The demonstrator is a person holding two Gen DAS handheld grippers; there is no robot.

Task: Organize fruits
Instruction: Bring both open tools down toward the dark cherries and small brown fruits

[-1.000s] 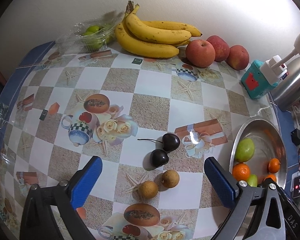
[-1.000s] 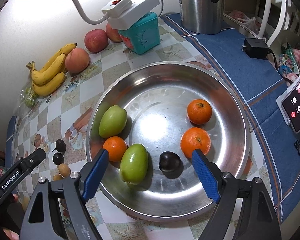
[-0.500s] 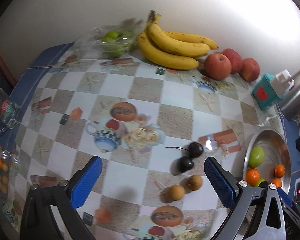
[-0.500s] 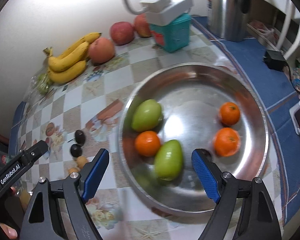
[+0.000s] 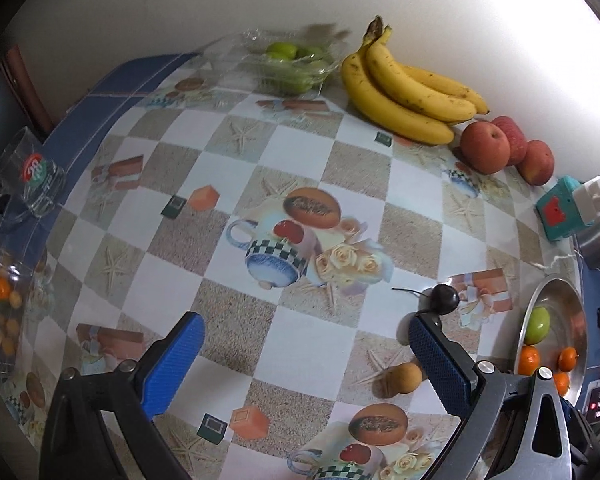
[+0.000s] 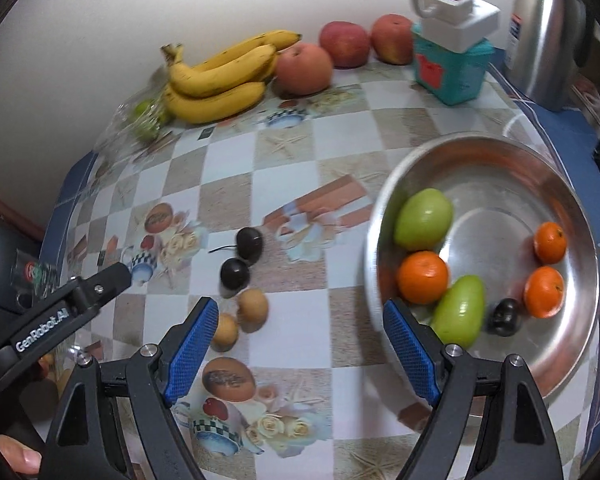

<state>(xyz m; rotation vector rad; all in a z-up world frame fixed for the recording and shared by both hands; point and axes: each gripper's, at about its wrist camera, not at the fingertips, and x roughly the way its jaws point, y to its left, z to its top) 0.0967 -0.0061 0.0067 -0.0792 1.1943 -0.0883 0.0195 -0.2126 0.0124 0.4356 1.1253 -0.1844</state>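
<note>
A steel bowl (image 6: 374,240) holds two green fruits (image 6: 422,220), three oranges (image 6: 422,278) and a dark plum (image 6: 504,316). On the checked tablecloth lie two dark cherries (image 6: 250,242) and two brown longans (image 6: 253,307). My right gripper (image 6: 300,340) hangs open over the cloth between the longans and the bowl's left rim, holding nothing. My left gripper (image 5: 304,340) is open and empty over bare cloth. In its view one cherry (image 5: 444,298) and one longan (image 5: 404,376) lie by its right finger, which hides the other two. The bowl (image 5: 552,292) is far right.
Bananas (image 5: 404,96), three apples (image 5: 484,146) and a clear box of green fruit (image 5: 288,60) line the wall. A teal box (image 6: 452,64) and a steel kettle (image 6: 548,32) stand at the back right. A glass mug (image 5: 32,184) sits at the left edge.
Both grippers have slid left across the table. The right one has left the bowl and now hangs over the cloth. The left one has drifted off the small fruits, now by its right finger.
</note>
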